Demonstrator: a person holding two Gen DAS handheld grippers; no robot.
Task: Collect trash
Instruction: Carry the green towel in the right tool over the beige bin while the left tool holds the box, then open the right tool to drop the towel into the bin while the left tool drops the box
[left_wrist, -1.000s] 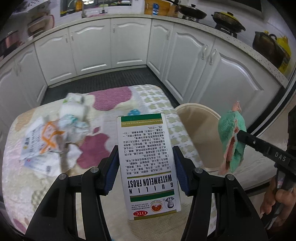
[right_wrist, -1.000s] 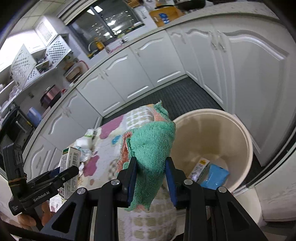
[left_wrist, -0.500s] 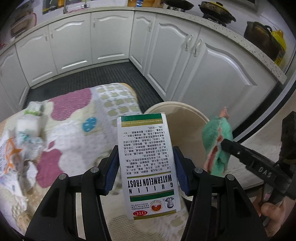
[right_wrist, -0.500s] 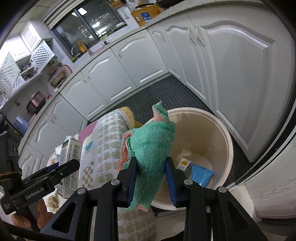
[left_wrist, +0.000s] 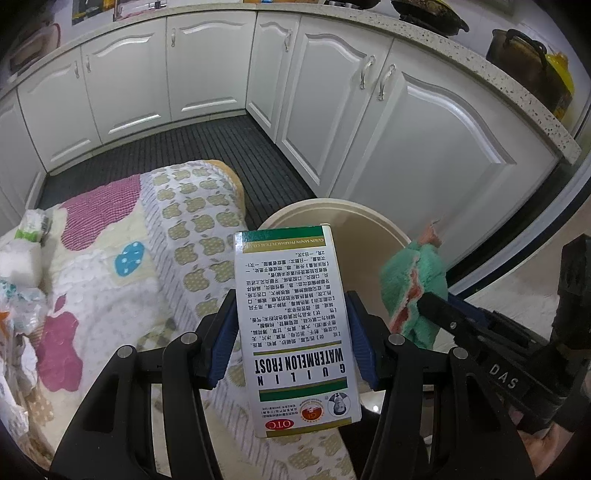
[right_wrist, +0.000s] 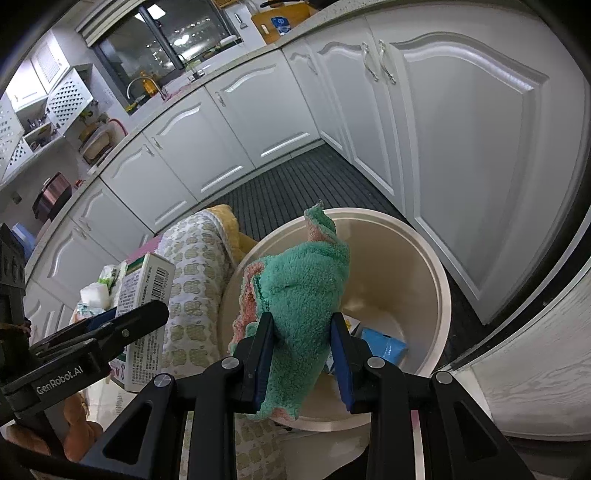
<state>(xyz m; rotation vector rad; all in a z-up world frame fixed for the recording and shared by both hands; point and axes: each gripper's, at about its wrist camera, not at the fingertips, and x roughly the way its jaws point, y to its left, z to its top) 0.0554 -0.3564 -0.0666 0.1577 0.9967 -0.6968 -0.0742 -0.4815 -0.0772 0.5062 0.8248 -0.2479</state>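
My left gripper (left_wrist: 291, 325) is shut on a white and green medicine box (left_wrist: 295, 328) marked "Watermelon Frost", held over the table's right edge beside the cream trash bin (left_wrist: 384, 221). The box also shows in the right wrist view (right_wrist: 144, 295). My right gripper (right_wrist: 301, 332) is shut on a green and pink cloth (right_wrist: 303, 291), held above the bin (right_wrist: 439, 280). The cloth also shows in the left wrist view (left_wrist: 417, 288). A blue packet (right_wrist: 384, 345) and a small box lie in the bin's bottom.
A table with an apple-patterned cloth (left_wrist: 184, 236) stands left of the bin, with crumpled paper and wrappers (left_wrist: 22, 273) at its left. White kitchen cabinets (left_wrist: 424, 147) run behind and to the right. A dark ribbed mat (right_wrist: 295, 188) covers the floor.
Both grippers have moved right toward the bin with their loads. The cloth now hangs over the bin's opening and the box is nearer its rim.
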